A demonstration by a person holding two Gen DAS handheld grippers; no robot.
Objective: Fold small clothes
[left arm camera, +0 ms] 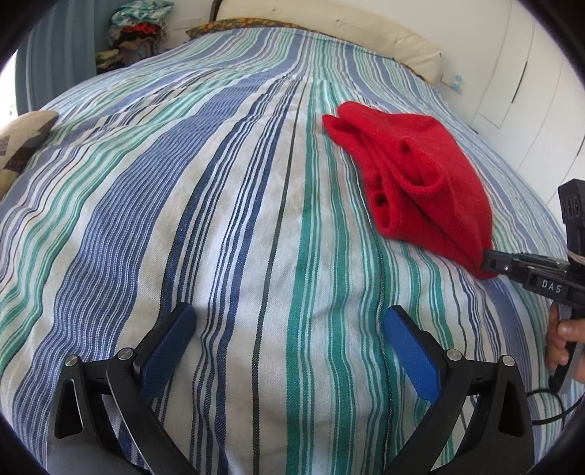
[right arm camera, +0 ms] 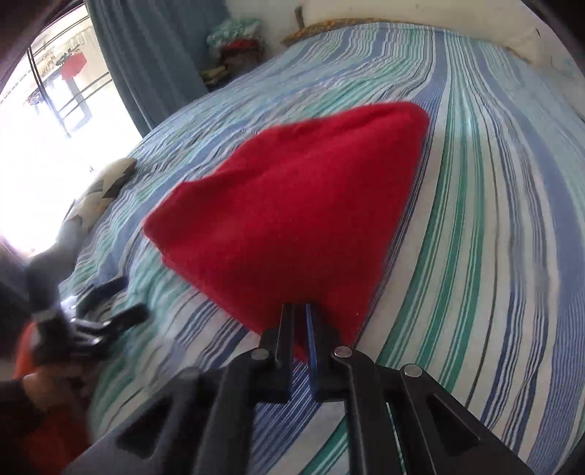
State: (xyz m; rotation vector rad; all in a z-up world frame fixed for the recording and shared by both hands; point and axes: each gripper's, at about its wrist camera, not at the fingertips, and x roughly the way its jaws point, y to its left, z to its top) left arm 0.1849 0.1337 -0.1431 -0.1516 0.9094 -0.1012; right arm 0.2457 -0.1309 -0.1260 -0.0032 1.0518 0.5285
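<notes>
A small red knit garment (left arm camera: 413, 175) lies folded on the striped bedspread (left arm camera: 219, 204), right of centre in the left wrist view. My right gripper (left arm camera: 488, 259) is shut on the garment's near corner; in the right wrist view its jaws (right arm camera: 301, 310) pinch the red garment (right arm camera: 292, 204), which is partly raised off the bed. My left gripper (left arm camera: 289, 321) is open and empty, low over the bedspread, well left of the garment. It also shows blurred in the right wrist view (right arm camera: 106, 307).
A patterned cushion (left arm camera: 22, 146) lies at the bed's left edge. A pile of clothes (left arm camera: 139, 33) stands beyond the far left corner. A cream headboard (left arm camera: 329, 25) and white wardrobe doors (left arm camera: 519, 73) bound the far and right sides. A window (right arm camera: 44, 109) and blue curtain (right arm camera: 146, 54) are at left.
</notes>
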